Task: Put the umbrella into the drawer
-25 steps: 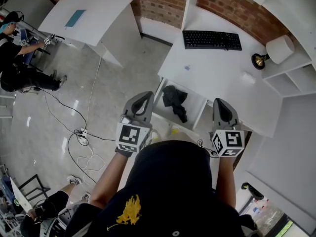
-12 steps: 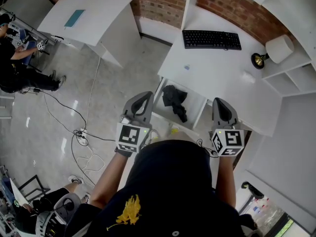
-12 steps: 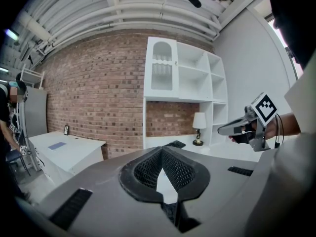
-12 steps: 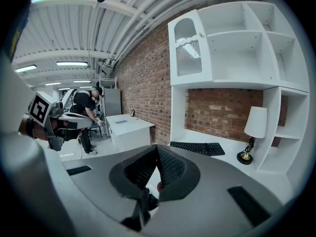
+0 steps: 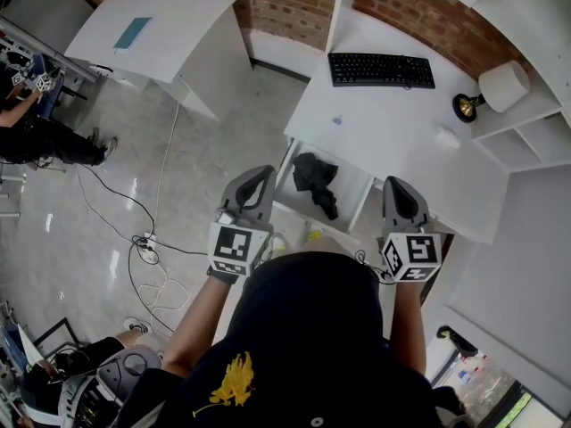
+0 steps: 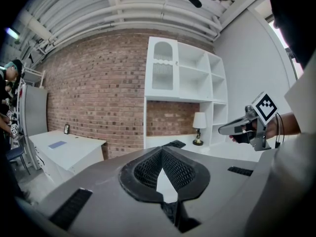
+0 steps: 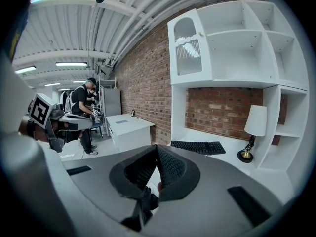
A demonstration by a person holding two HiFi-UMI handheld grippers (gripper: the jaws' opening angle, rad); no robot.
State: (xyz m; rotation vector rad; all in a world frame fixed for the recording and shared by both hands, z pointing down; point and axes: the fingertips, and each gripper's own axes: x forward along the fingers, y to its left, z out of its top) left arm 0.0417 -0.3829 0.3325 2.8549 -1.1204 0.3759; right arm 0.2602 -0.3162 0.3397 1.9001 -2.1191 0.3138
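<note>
The black folded umbrella lies inside the open white drawer under the desk. My left gripper hovers at the drawer's left edge, its jaws shut and empty. My right gripper hangs over the drawer's right edge, also shut with nothing in it. Neither gripper touches the umbrella. From each gripper view the other gripper shows at the side, held level in a hand.
A black keyboard and a lamp stand on the desk, with white shelves to the right. A second white table stands at the back left. Cables and a power strip lie on the floor. People work at the far left.
Both grippers have stayed where they were. Only the people at the left edge of the head view have shifted.
</note>
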